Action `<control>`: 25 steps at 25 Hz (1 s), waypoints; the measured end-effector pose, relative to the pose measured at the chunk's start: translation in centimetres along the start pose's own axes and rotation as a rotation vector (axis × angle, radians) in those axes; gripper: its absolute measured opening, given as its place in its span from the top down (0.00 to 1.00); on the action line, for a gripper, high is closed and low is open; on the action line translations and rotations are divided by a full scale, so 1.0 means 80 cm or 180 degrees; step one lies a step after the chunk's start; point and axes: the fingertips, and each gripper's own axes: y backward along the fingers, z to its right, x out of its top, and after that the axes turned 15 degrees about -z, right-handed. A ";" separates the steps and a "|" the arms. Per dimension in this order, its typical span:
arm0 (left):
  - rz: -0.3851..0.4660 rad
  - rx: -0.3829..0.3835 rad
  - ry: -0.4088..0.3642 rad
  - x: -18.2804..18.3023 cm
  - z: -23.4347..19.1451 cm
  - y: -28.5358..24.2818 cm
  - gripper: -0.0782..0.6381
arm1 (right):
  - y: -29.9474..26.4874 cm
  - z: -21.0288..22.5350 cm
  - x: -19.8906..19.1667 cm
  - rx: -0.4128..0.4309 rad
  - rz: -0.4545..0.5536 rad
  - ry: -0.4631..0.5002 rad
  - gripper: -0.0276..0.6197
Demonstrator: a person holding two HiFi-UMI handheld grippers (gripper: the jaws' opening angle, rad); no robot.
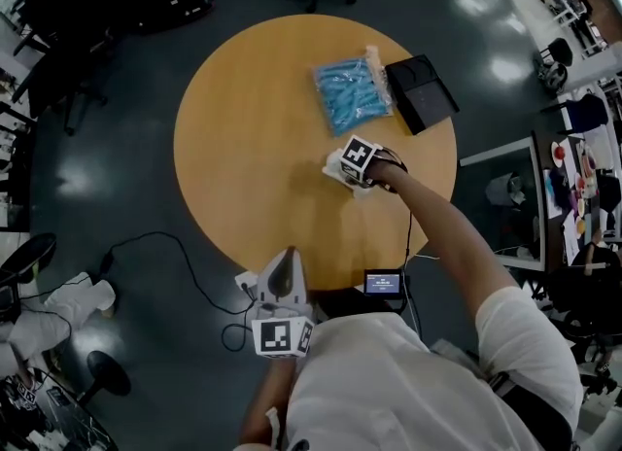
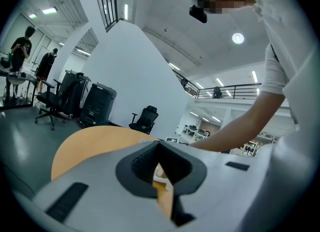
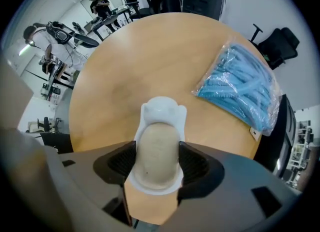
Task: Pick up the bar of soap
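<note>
A beige bar of soap lies in a white soap dish on the round wooden table. My right gripper is open, its two pads standing close on either side of the dish and the soap. In the head view that gripper sits right of the table's middle, with the white dish showing at its tip. My left gripper hovers at the table's near edge, away from the soap, its jaws together with nothing in them; its own view looks across the table top.
A clear bag of blue items lies at the back of the table, with a flat black case to its right. A small screen device sits at the near edge. Cables trail over the dark floor. Office chairs stand around.
</note>
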 end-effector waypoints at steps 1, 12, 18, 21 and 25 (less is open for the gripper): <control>-0.0008 0.0002 0.0006 -0.001 0.000 -0.001 0.88 | 0.000 0.000 0.001 -0.0013 -0.0012 -0.0011 0.53; -0.0029 -0.0075 -0.0062 -0.008 0.018 0.002 0.88 | 0.035 -0.012 -0.002 -0.0069 0.0487 -0.0075 0.55; -0.0037 -0.0164 -0.0137 -0.011 0.030 0.004 0.88 | 0.087 -0.039 -0.032 0.0172 0.1471 -0.0366 0.56; -0.0041 -0.0219 -0.0196 -0.007 0.037 0.004 0.88 | 0.114 -0.060 -0.064 0.0385 0.2119 -0.0595 0.56; -0.0020 -0.0256 -0.0262 0.001 0.044 0.006 0.88 | 0.166 -0.111 -0.114 0.0493 0.3192 -0.0754 0.56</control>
